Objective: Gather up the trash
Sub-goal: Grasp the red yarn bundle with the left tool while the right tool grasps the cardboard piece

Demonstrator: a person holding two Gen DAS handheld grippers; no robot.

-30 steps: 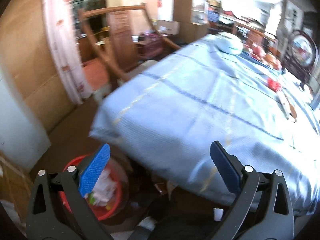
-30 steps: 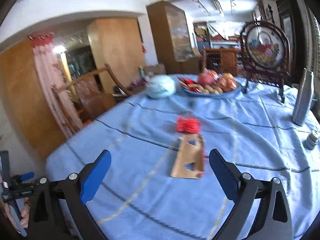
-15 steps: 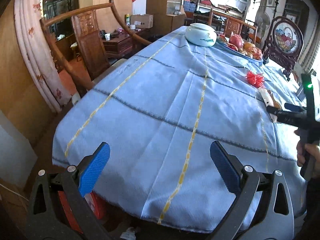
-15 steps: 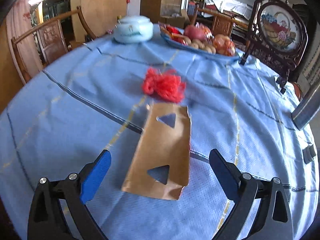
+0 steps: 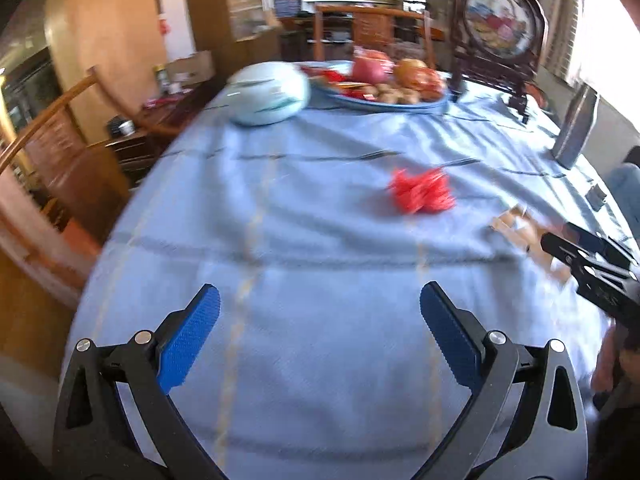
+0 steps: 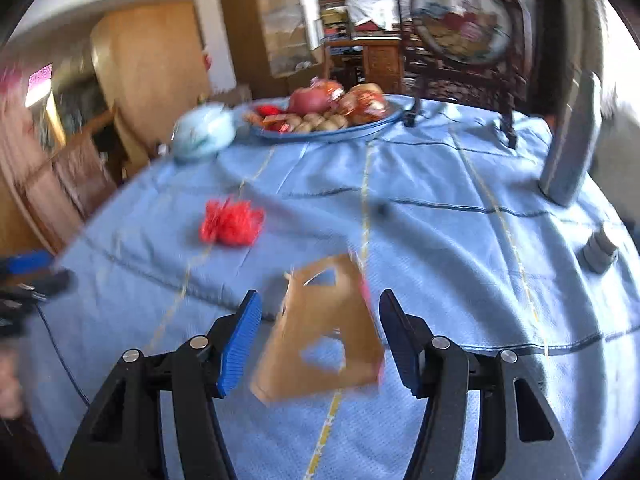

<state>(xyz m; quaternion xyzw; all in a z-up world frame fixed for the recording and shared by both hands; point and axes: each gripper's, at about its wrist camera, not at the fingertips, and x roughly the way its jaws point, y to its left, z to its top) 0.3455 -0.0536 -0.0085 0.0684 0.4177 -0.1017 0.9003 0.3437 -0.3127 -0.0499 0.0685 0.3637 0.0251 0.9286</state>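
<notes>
Cardboard piece [image 6: 320,340] sits between your right gripper [image 6: 320,338] fingers, parted and not touching; your left gripper [image 5: 320,330] gapes wide, empty

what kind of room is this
Probably a home dining room: a table under a blue tablecloth, a platter of fruit and snacks, wooden chairs and a carved round table screen.

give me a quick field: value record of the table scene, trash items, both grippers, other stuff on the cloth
surface: table with blue tablecloth
trash 1: brown cardboard piece with triangular cutouts, between the right gripper fingers, contact unclear
trash 2: red crumpled wad, lying free beyond the cardboard
left gripper: open, over bare cloth, holding nothing
other: fruit plate, pale lidded bowl, round framed screen
</notes>
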